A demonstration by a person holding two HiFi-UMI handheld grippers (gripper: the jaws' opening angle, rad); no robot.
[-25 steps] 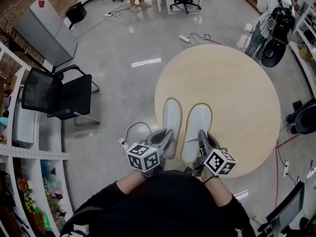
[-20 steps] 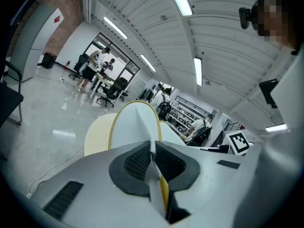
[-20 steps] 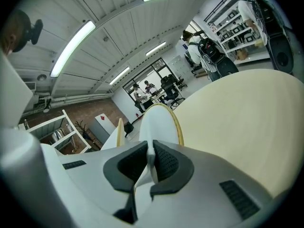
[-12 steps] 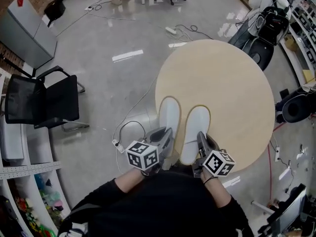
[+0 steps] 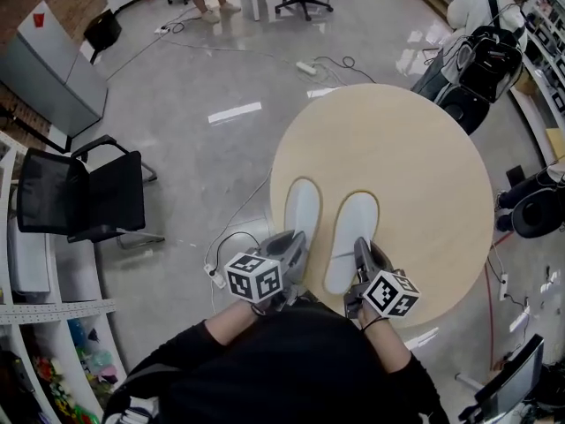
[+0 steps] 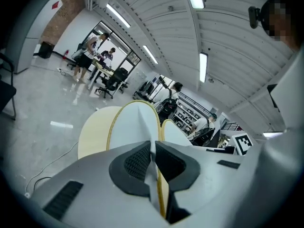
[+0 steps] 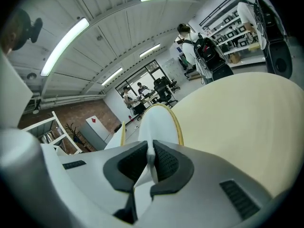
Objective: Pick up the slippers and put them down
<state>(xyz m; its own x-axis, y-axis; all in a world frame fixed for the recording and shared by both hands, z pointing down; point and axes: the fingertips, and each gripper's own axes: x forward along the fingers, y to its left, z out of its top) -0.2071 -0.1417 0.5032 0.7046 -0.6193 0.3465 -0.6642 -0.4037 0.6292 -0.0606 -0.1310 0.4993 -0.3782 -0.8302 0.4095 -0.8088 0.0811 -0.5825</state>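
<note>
Your left gripper (image 6: 153,151) was closed on the left slipper (image 6: 134,123). Both dark ribbed pads (image 6: 136,162) pinched a thin white edge at its near end, with no gap showing. Same on the right gripper (image 7: 150,153), whose jaws were clamped on a thin white edge at the near end of the right slipper (image 7: 160,123). Both grippers pointed away from you and slightly down. They ran roughly parallel and close together without touching, each marker cube (image 5: 256,278) on the side toward your body.

The slippers were white with a pale yellow rim round the sole. They sat side by side with a narrow gap, toes pointing away from you. They lay over the near-left part of the round light-wood table (image 5: 415,166). The ends you held sat at the table edge closest to you. I couldn't tell from any view whether the soles rested on the top or hung just above it.

Further out was a glossy grey floor (image 5: 203,148). A cable (image 5: 231,235) curled on it just left of the table, beside your left gripper. A black chair (image 5: 84,203) stood well to the left. White shelving (image 5: 44,303) ran along the far left edge, and a grey cabinet (image 5: 53,64) stood at top left. A person (image 5: 472,7) wearing a black backpack (image 5: 485,56) stood just past the table's far right edge.
</note>
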